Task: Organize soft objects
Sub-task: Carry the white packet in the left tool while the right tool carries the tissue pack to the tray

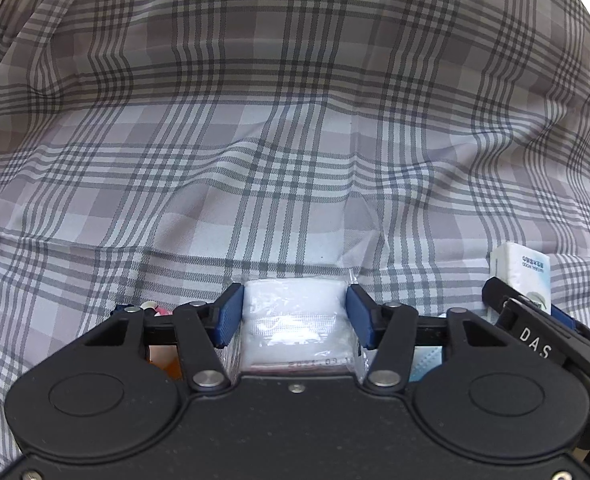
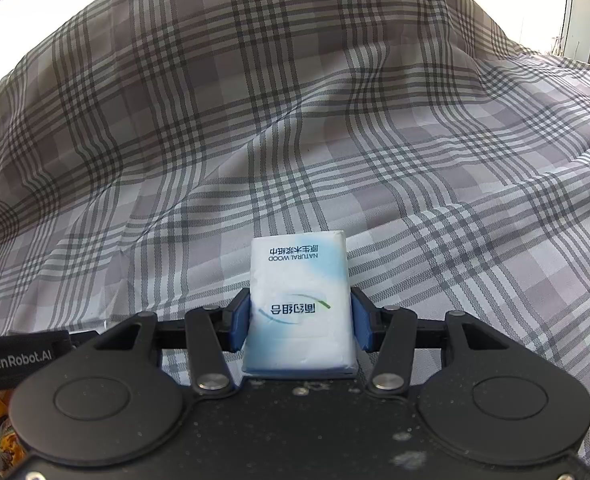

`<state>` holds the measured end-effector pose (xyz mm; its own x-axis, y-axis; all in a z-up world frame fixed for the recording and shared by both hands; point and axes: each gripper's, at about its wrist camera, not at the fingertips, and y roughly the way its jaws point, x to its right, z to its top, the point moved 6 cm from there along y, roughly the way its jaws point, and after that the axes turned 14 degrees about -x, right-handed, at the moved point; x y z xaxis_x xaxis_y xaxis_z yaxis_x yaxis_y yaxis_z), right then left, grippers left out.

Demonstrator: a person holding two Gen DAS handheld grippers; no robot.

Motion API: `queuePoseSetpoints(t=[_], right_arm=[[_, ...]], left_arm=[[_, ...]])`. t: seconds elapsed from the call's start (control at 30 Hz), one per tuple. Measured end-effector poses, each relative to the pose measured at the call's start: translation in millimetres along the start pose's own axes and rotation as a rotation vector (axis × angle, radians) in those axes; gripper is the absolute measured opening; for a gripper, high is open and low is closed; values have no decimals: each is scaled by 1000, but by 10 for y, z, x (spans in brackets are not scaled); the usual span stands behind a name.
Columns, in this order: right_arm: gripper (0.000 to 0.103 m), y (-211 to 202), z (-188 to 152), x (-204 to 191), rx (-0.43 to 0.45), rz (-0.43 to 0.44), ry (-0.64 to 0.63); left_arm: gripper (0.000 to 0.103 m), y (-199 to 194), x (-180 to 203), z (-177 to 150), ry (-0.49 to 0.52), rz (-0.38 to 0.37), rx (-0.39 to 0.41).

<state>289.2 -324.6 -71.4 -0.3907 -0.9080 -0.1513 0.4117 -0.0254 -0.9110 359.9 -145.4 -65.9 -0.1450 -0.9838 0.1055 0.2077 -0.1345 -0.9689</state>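
Blue pads of the left gripper [image 1: 294,322] pinch a clear-wrapped white packet [image 1: 295,330] from both sides, lifted above the plaid cloth [image 1: 255,160], probably so it can be carried to a sorting spot. Just beside it, the right gripper [image 2: 300,322] clamps a tissue pack [image 2: 300,308] across its narrow width, print upside down, likely because soft packaging needs a squeeze on the flat flanks
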Motion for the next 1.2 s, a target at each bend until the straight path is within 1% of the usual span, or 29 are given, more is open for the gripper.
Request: queuePoseSetpoints(t=[0.1,0.33,0.47,0.6,0.7,0.83,1.0,1.2], right_arm=[[50,-2,0,8,2,4,4],[49,-5,4,39,8,23,21],[49,-9,4,45,12,27,30],[49,-12,4,39,12,19,29],[49,-12,4,44,12,19,32],[49,-12,4,57,11,22,40],[49,-21,14,80,8,37,56],[49,-74,42,151,-27,63,97]], left_arm=[[53,-121,-3,29,-15,-30,24],[53,-636,60,-26,10,-83,146],[53,-876,78,-124,19,-86,216],[53,-974,88,-123,22,-48,276],[53,-990,84,-97,10,-43,277],[53,-1057,111,-195,31,-60,268],[53,-1160,172,-558,83,-102,214],[53,-1306,88,-1154,155,-98,162]])
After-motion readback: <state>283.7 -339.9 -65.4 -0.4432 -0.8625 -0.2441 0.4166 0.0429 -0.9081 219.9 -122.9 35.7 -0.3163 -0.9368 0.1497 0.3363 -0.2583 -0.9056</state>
